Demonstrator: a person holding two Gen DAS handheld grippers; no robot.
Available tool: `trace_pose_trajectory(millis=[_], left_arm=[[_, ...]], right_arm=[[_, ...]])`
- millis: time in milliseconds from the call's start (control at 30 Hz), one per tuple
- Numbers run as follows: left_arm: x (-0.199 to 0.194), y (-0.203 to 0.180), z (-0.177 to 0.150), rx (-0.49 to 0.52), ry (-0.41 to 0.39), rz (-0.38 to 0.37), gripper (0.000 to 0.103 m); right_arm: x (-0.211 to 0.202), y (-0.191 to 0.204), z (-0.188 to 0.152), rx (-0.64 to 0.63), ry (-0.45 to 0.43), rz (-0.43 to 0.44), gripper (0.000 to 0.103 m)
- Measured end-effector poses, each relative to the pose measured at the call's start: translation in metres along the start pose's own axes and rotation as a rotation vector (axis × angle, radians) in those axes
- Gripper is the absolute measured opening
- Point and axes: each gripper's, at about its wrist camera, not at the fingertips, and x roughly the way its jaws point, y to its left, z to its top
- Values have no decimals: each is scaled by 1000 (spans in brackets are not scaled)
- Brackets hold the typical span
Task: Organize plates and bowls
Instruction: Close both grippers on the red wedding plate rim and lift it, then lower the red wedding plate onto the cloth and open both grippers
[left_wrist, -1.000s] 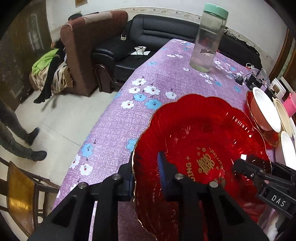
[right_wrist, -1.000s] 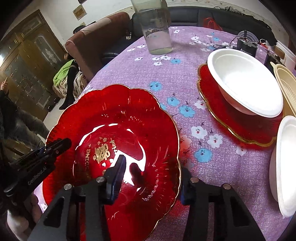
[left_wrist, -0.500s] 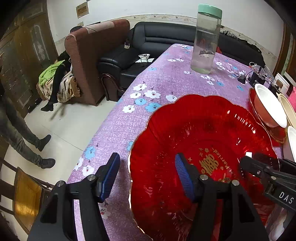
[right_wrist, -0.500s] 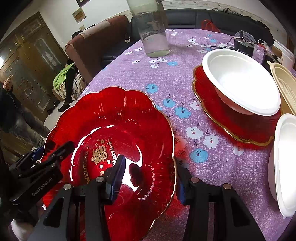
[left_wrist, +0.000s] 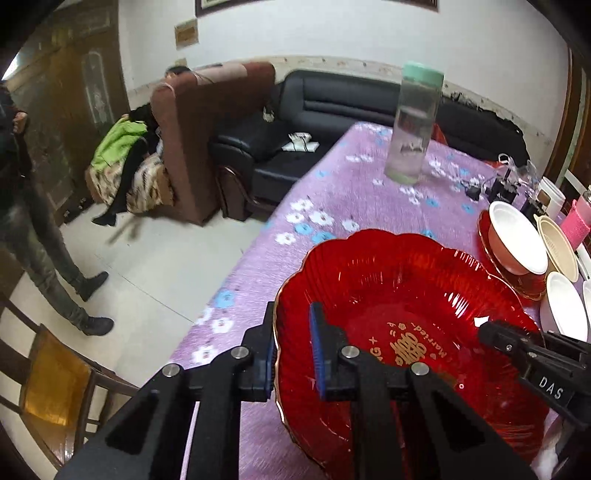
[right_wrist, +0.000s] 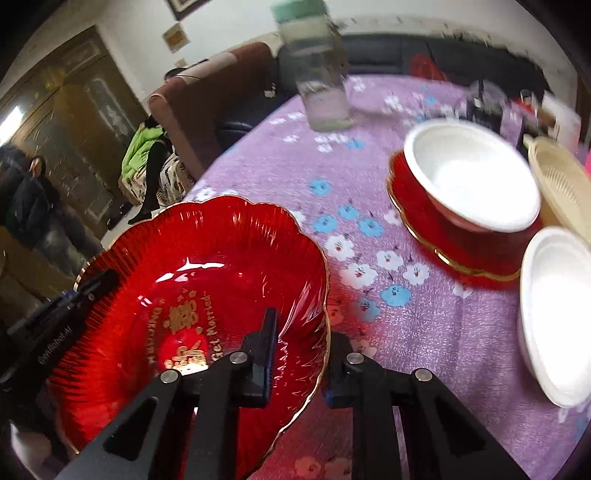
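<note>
A red scalloped glass plate (left_wrist: 406, 295) with gold lettering is held tilted above the purple flowered tablecloth (left_wrist: 332, 192). My left gripper (left_wrist: 293, 350) is shut on its left rim. My right gripper (right_wrist: 299, 354) is shut on its right rim, seen in the right wrist view on the plate (right_wrist: 207, 266). A second red plate (right_wrist: 436, 236) lies further right with a white bowl (right_wrist: 469, 177) in it. Another white bowl (right_wrist: 557, 314) sits at the right edge. A beige slotted bowl (right_wrist: 565, 184) stands behind it.
A tall clear jar with a green lid (left_wrist: 413, 125) stands at the far middle of the table. Cables and small containers (left_wrist: 509, 184) lie at the far right. A black sofa (left_wrist: 332, 110), a brown armchair (left_wrist: 207, 133) and a standing person (left_wrist: 33, 221) are to the left.
My left gripper, open half a second ago, has closed on the plate's left rim. Both grippers have lifted and tilted the plate; the views have risen.
</note>
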Motion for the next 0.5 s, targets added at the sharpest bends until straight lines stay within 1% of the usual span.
trace_pose_trajectory(millis=[67, 267, 367, 500], left_arm=[[-9, 2, -3, -7, -20, 7, 16], [-24, 7, -18, -15, -41, 30, 16], [-19, 4, -23, -14, -30, 32, 16], [-10, -3, -30, -2, -6, 32, 16]], right_arm=[[-8, 9, -5, -32, -27, -16, 21], [-17, 20, -20, -72, -50, -25, 21], [-19, 21, -28, -85, -66, -51, 21], [-15, 16, -36, -88, -58, -78, 21]])
